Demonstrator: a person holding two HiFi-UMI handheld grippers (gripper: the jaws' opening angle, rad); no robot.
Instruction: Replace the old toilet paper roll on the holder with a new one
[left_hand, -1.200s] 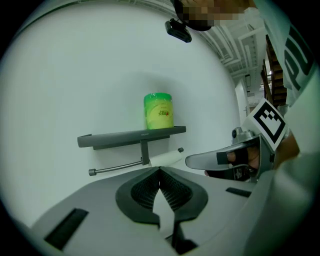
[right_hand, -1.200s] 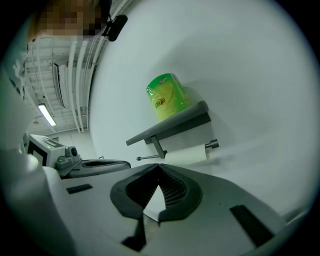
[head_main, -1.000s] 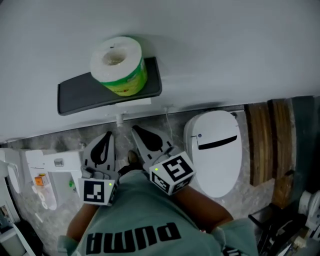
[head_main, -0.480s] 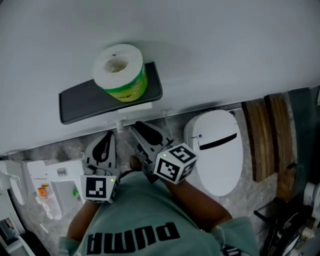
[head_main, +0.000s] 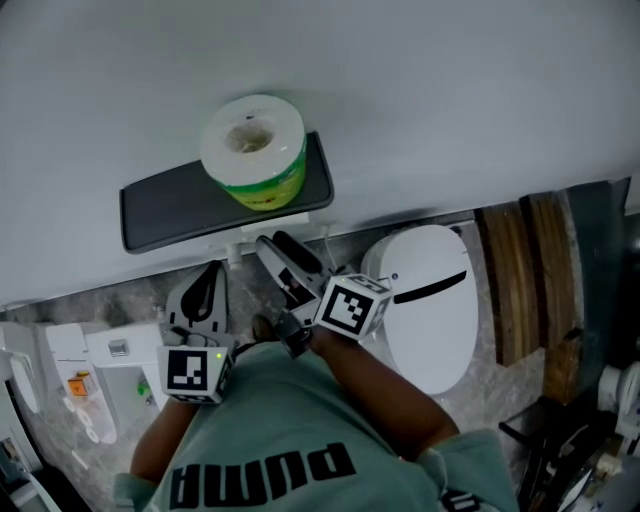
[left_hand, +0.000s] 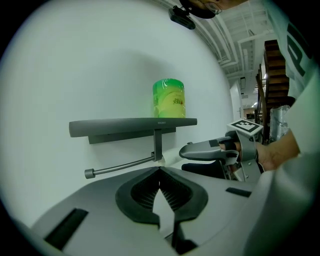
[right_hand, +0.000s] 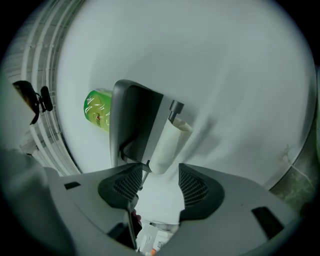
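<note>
I hold my right gripper (right_hand: 156, 176) rolled sideways: jaws just opening, now apart, with the old core (right_hand: 167, 142) on its rod (right_hand: 176, 106) at their tips (not gripped). Left gripper (left_hand: 160, 175): jaws together, empty. The new roll (head_main: 254, 150) stands on the shelf (head_main: 165, 210).

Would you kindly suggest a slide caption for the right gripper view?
Right gripper, its fingers just opened and gripping nothing, faces the empty cardboard tube on the holder under the shelf.

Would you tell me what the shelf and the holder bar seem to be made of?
Shelf: likely matte dark plastic or coated metal, an even dull grey surface. Holder bar: probably metal, thin, smooth, with a slight sheen and a knobbed end.
</note>
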